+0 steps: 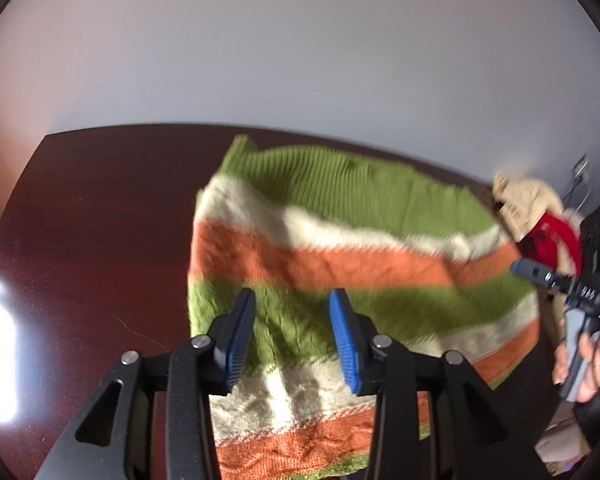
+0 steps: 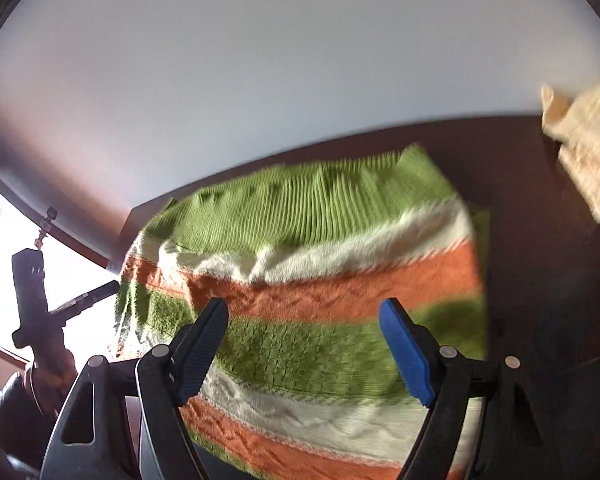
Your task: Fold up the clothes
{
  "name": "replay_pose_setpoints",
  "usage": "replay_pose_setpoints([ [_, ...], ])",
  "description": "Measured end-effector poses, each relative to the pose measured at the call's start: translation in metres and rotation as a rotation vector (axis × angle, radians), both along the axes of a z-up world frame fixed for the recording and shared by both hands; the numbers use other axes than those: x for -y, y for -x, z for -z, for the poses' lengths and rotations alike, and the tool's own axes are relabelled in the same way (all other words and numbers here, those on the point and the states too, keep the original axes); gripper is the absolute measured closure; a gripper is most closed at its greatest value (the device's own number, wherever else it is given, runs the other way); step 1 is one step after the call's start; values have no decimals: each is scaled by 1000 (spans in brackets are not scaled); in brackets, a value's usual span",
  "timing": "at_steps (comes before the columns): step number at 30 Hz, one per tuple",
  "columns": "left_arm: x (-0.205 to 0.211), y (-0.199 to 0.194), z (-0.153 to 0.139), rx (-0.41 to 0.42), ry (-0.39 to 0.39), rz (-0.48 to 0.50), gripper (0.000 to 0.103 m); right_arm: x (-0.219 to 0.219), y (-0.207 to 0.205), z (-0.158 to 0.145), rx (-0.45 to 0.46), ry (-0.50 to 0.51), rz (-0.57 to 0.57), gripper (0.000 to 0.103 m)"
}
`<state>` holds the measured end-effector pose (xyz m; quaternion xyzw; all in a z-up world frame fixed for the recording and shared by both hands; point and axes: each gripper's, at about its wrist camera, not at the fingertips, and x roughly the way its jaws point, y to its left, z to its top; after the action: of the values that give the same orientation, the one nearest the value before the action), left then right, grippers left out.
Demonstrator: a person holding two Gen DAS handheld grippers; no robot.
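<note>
Both the left gripper and right gripper hang open, holding nothing, above the striped sweater on the table.

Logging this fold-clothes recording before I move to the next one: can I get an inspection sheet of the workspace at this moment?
Surface: dark reddish-brown table, glossy, with window glare at its left edge.
Job's things: striped knit sweater in green, cream and orange, lying folded on the table, ribbed green hem at the far side.
Clutter: cream knit garment and a red garment beyond the sweater's right side.
Grippers: left gripper partly open above the sweater, nothing between its pads; right gripper open wide above it, holding nothing.
Cables: thin dark cables by the wall at far right.
Surroundings: plain pale wall; bright window at the left of the right wrist view.
</note>
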<state>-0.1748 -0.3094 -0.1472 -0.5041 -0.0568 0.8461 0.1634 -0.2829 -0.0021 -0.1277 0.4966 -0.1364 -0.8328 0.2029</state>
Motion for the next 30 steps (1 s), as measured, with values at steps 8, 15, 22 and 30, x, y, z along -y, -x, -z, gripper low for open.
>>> replay_pose_setpoints([
  [8,-26,-5,12,21,139,31,66,6,-8,0,45,-70,-21,16],
  [15,-23,-20,-5,-31,123,31,47,12,-46,-19,-15,-95,-74,16],
  [22,-8,-31,14,26,163,1,41,24,-48,4,52,-164,-71,11],
  [30,-1,-44,8,55,85,-12,41,27,-84,-12,16,-126,-102,11],
])
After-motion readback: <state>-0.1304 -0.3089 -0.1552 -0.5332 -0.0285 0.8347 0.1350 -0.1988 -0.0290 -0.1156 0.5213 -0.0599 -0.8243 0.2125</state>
